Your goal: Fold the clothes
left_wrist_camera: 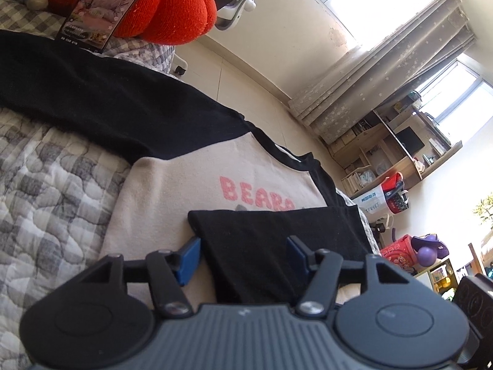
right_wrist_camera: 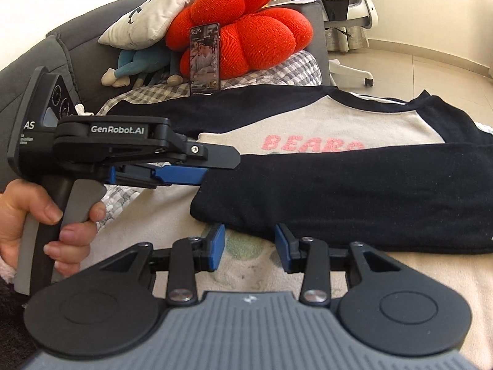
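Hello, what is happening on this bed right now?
A person is folding a cream sweatshirt with black sleeves, spread on a checked quilt. One black sleeve already lies folded across the chest. The left gripper is open, its fingers on either side of the cuff end; a hand holds its handle. The right gripper is open too, just short of the sleeve's near edge. A phone leans against a red cushion.

One sweatshirt (right_wrist_camera: 323, 123), two hand-held grippers (left_wrist_camera: 243, 254) (right_wrist_camera: 248, 245), one red cushion (right_wrist_camera: 243, 30), one phone (right_wrist_camera: 205, 58), one white pillow (right_wrist_camera: 154, 15).
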The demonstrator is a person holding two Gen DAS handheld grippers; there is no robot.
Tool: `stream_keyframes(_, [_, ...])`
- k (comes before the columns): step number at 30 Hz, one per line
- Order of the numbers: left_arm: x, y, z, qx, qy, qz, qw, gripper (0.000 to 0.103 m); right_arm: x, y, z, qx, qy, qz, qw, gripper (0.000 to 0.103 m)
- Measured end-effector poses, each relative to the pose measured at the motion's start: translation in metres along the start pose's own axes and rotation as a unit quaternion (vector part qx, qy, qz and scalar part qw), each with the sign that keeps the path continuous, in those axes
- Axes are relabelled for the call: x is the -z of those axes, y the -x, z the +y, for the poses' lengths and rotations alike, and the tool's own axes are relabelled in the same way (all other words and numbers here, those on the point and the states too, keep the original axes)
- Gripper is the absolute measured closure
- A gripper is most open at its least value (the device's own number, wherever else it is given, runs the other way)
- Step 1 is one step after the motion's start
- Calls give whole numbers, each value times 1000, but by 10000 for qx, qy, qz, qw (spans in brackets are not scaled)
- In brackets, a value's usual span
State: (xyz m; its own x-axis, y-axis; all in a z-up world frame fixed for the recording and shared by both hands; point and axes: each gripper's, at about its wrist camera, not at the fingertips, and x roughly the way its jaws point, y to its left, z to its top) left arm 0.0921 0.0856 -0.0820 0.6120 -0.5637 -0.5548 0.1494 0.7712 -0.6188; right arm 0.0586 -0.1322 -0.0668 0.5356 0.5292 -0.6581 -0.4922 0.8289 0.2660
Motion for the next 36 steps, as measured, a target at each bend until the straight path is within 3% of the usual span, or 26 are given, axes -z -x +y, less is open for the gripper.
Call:
stream_keyframes(6, [0,-4,0,-324,-248,-90,9991,65,-4,10,-5,-114,-122,-79,9998,62])
stream_keyframes(10, [-1,-6,0,-382,-286,-130,9988,68,-10,20,-20,38,-259,-334,9991,61])
stream_keyframes(14, [0,-4,0,-447,-334,-183,9983,71,-20,26,-51,547,-202,-549,9968,58])
stream_keyframes(17, [-1,-4,2,-429,-322,-186,9984,71,-23,29,-82,1346,-176,-588,9890,58])
stream_keyframes(21, [-4,-8,5,-399,-324,-177,9985,95,-19,43,-120,1762,-709,-830,9783,57])
stream_keyframes(26, [-15,-2,-6,-353,-686,-417,9961,96,-10,52,-143,1746,-1216,-971,9723,55])
stream_keyframes(36, [-50,-1,-13,-456,-960,-622,9924,96,-11,56,-146,1707,-1208,-980,9730,53])
